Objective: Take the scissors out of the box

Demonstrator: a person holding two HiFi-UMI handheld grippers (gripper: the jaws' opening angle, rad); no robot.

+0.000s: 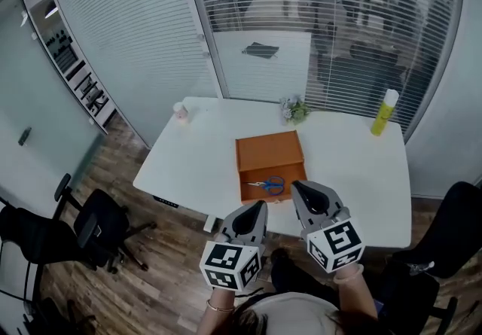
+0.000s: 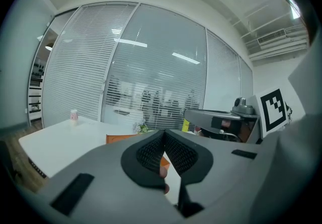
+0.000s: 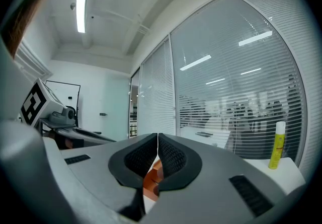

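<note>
Scissors (image 1: 269,185) lie flat in the open near part of the orange box (image 1: 269,151), with the blue handle loops toward the right in the head view and the blades pointing left. The box sits on the white desk (image 1: 188,168), close to its near edge.

Your right claw (image 1: 294,185) is just beside the box's near right corner. Your left claw (image 1: 262,205) is a little farther back, off the desk edge. Both have their jaws pressed together and hold nothing.

Open the right claw wide before you reach in. Tip it downward so it comes over the box wall from above, not level as it points now. Take the scissors near the pivot, where they are thickest.

The box looks light, so press the left claw against its rim to steady it. Then lift straight up until the scissors clear the wall.
</note>
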